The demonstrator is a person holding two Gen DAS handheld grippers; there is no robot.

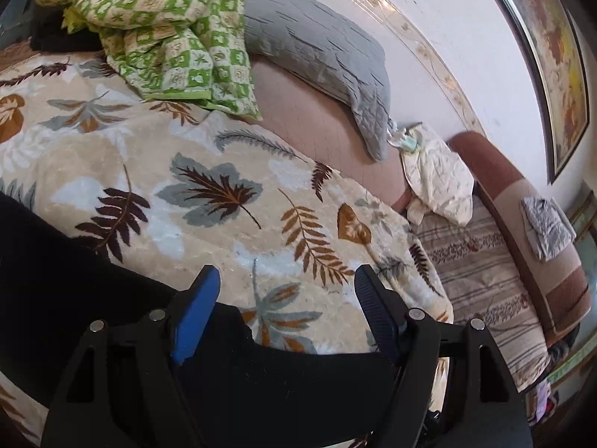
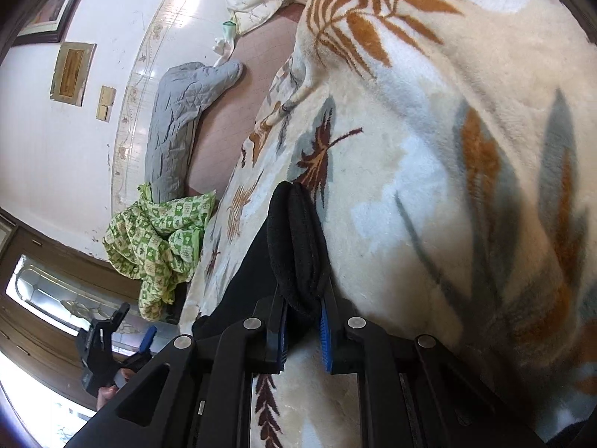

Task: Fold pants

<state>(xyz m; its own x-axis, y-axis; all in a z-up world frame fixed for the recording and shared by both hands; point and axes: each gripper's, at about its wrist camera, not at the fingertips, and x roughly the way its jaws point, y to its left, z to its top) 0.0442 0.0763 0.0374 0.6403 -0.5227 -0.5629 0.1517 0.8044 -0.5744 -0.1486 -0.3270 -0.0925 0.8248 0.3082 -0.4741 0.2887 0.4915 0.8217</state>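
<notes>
Pants (image 2: 294, 246) pinched in right claw (image 2: 303, 321); left claw (image 1: 287, 280) spread.

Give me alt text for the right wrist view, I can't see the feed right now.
The right gripper is shut on a bunched edge of the black pants, lifted over a leaf-print blanket. At lower left the left gripper is open. Behind lie a green checked quilt and a grey pillow by a white wall.

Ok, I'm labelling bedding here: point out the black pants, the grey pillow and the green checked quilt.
black pants (image 2: 298, 239): right wrist view, bunched edge.
grey pillow (image 1: 317, 48): left wrist view, quilted middle.
green checked quilt (image 1: 164, 26): left wrist view, crumpled centre.
</notes>
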